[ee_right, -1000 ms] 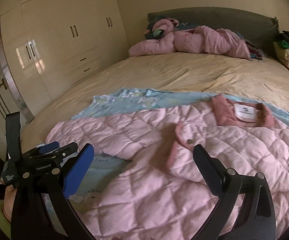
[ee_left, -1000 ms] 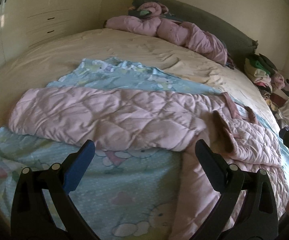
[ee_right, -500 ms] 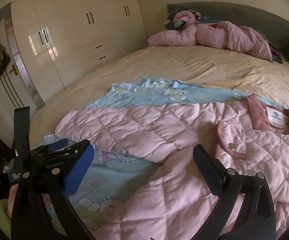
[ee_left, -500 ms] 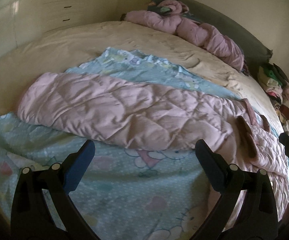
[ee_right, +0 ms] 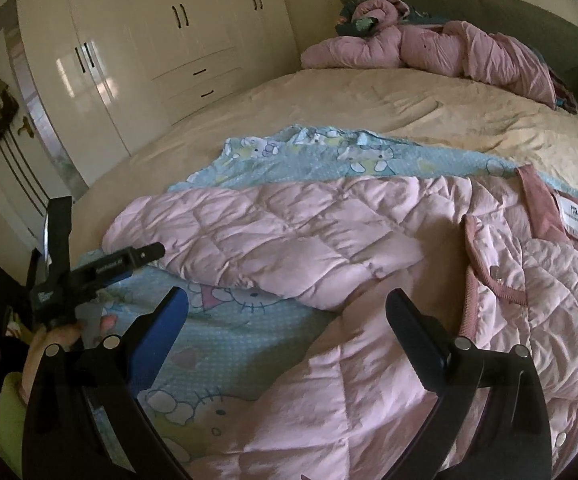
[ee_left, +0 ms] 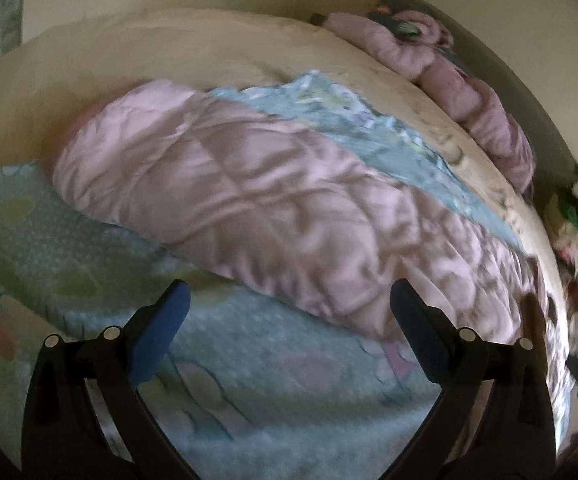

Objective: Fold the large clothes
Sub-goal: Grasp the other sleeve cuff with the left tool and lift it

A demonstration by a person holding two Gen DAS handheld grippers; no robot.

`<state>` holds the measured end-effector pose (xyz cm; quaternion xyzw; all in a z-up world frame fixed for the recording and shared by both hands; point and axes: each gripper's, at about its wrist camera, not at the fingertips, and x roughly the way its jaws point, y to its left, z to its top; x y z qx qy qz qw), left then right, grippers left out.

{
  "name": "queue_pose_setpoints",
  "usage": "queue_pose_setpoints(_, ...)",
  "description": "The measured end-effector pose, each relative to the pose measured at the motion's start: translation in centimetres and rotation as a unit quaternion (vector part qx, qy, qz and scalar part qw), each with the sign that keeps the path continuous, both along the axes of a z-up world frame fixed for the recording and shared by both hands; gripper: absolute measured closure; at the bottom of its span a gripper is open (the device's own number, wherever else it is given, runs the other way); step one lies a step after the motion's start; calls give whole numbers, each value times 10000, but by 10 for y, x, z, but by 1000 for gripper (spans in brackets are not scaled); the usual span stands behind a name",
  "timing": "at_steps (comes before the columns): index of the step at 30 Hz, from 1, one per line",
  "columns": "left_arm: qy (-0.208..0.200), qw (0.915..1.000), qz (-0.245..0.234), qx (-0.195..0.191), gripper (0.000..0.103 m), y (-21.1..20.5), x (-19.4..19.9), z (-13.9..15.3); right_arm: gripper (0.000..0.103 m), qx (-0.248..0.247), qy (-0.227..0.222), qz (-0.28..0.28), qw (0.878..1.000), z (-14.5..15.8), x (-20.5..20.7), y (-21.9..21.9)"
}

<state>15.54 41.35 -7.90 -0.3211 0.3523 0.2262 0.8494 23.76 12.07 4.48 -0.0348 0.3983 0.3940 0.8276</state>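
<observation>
A pink quilted jacket (ee_right: pixel 369 248) lies spread on a light blue cartoon-print sheet (ee_right: pixel 225 344) on the bed. Its sleeve (ee_left: pixel 257 208) stretches out to the left and fills the middle of the left wrist view. The collar with a white label (ee_right: pixel 575 214) lies at the right. My left gripper (ee_left: pixel 289 312) is open and empty, close above the sheet just in front of the sleeve; it also shows in the right wrist view (ee_right: pixel 89 272) at the left. My right gripper (ee_right: pixel 289 316) is open and empty above the jacket's body, near the armpit.
The cream bedspread (ee_right: pixel 409 108) covers the bed. Another pink padded garment (ee_right: pixel 449 48) lies by the grey headboard (ee_right: pixel 489 8). White wardrobes (ee_right: pixel 161 48) stand at the left. A pile of folded clothes (ee_left: pixel 573 232) sits at the bed's right side.
Both grippers have moved left along the jacket. The left one has come closer to the sleeve, and its view is now blurred by motion. Both stay open.
</observation>
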Motion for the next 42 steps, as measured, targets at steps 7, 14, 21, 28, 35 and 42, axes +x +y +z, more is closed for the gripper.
queue_pose_setpoints(7, -439, 9935, 762, -718, 9, 49, 0, -15, 4, 36, 114, -212, 9997, -2, 12, -18)
queue_pose_setpoints(14, -1010, 9829, 1314, -800, 66, 68, -8, 4, 4, 186, 211, -423, 9987, 4, 20, -51)
queue_pose_setpoints(21, -1750, 9810, 818, -151, 87, 35, -22, 79, 4, 385, 255, -772, 9959, 9, 26, -91)
queue_pose_setpoints(28, -2248, 9732, 269, 409, 88, -19, -25, 151, 4, 645, 240, -981, 9928, 22, 22, -129)
queue_pose_setpoints(35, -2540, 9653, -125, 596, 88, -74, -26, 195, 4, 883, 143, -1130, 9896, 38, 14, -168)
queue_pose_setpoints(42, -2736, 9578, -523, 713, 88, -125, -23, 216, 4, 1090, 108, -1361, 9846, 46, 7, -212)
